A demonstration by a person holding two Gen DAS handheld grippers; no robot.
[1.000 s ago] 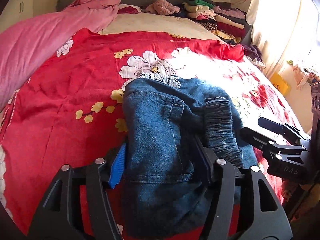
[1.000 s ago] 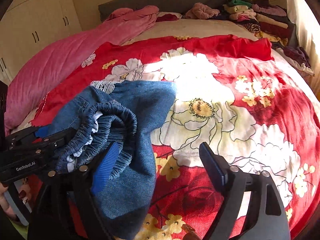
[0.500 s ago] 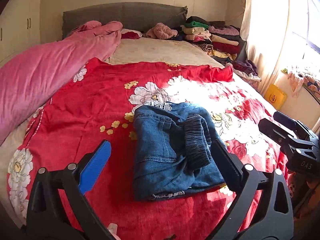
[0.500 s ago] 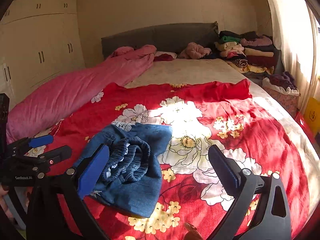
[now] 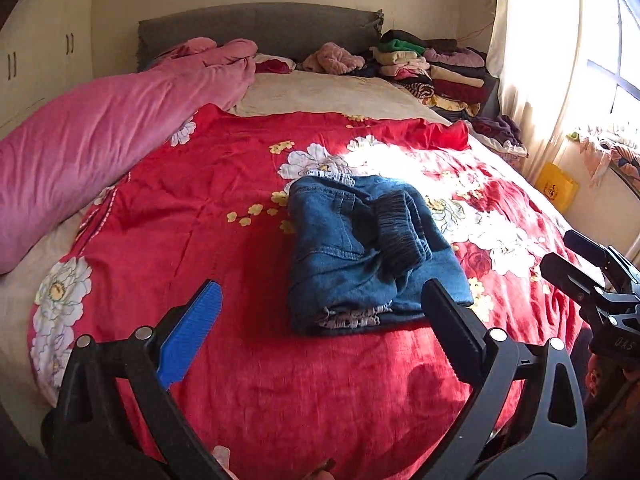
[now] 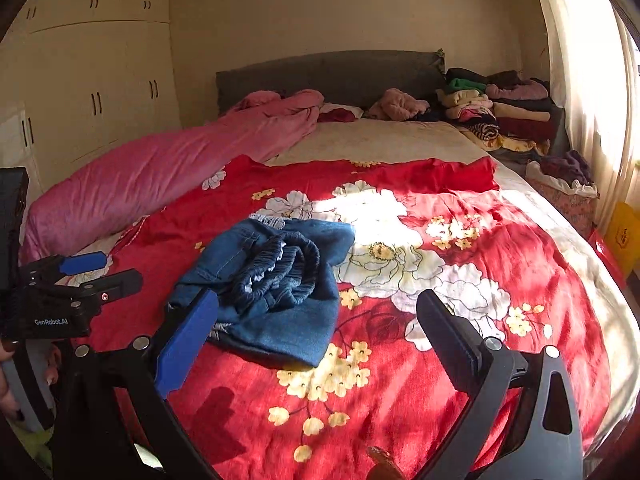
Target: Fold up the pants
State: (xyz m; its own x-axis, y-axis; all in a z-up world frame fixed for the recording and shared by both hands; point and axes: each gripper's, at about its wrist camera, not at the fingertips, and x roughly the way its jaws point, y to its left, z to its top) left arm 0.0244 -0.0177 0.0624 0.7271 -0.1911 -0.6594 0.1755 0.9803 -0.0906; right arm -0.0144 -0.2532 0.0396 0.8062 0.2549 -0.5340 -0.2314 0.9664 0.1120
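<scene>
The blue denim pants (image 5: 360,248) lie folded into a small bundle on the red flowered bedspread (image 5: 200,200), the elastic waistband on top. They also show in the right wrist view (image 6: 276,280). My left gripper (image 5: 324,320) is open and empty, held above the bed's near edge, short of the bundle. My right gripper (image 6: 320,328) is open and empty, to the right of the bundle and back from it. Each gripper shows at the edge of the other's view: the right one (image 5: 592,272), the left one (image 6: 80,276).
A long pink duvet roll (image 5: 100,148) lies along the bed's left side. Stacked folded clothes (image 5: 432,68) sit at the far right by the grey headboard (image 5: 260,28). A curtain and window are on the right, wardrobes (image 6: 92,92) on the left.
Both grippers have let go of the pants and pulled back and up from the bed. The folded bundle stays where it was laid.
</scene>
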